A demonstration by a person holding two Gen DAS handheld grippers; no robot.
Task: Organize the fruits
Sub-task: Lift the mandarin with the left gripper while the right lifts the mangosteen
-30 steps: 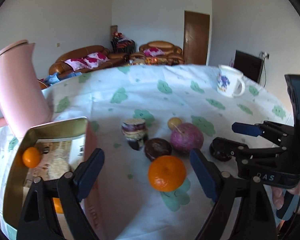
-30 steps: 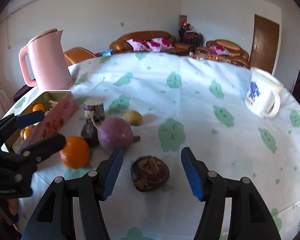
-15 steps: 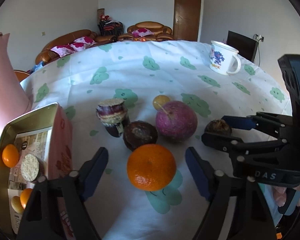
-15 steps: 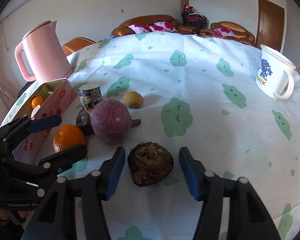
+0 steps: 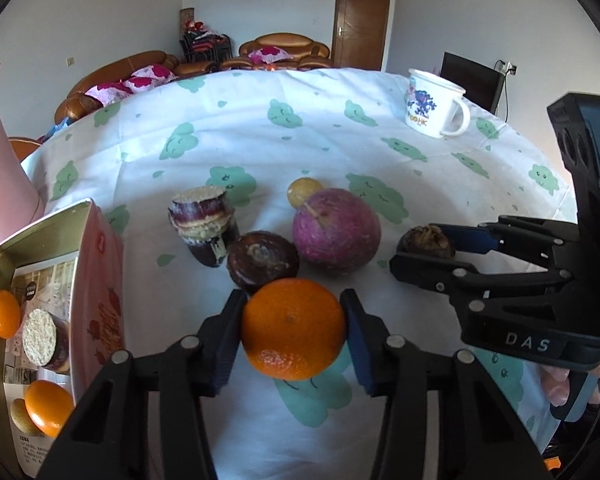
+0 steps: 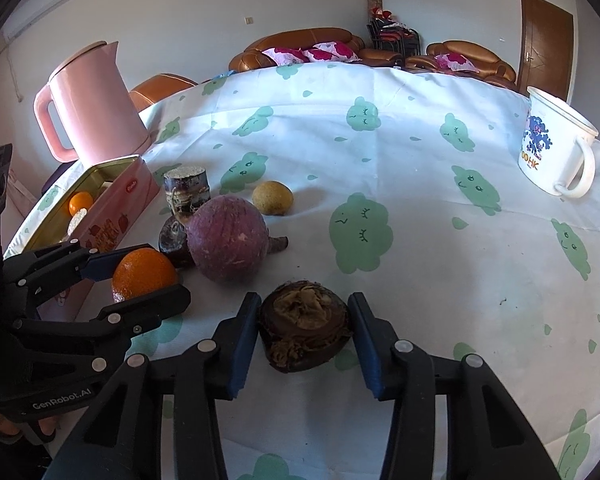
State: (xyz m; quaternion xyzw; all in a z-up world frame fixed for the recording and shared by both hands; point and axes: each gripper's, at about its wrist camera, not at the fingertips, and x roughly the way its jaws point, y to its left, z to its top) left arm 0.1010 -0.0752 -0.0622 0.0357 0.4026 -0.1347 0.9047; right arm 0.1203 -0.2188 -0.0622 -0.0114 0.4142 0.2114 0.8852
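Note:
My left gripper (image 5: 294, 334) is shut on an orange (image 5: 294, 328) that rests on the tablecloth; it also shows in the right wrist view (image 6: 144, 274). My right gripper (image 6: 304, 334) is shut on a dark brown fruit with a torn top (image 6: 304, 330), seen too in the left wrist view (image 5: 426, 242). Behind them lie a large purple round fruit (image 5: 336, 234), a dark round fruit (image 5: 262, 262), a small yellow fruit (image 5: 304, 192) and a cut purple stub (image 5: 202, 222). An open pink tin (image 5: 100, 280) at the left holds small oranges and other pieces.
A pink kettle (image 6: 92, 104) stands behind the tin at the table's left edge. A white printed mug (image 6: 552, 152) stands at the far right. The tablecloth (image 6: 380, 160) is white with green cloud prints. Sofas and a door are beyond the table.
Both grippers moved forward and closed: the left one onto the orange, the right one onto the brown fruit. Both were open around them half a second ago.

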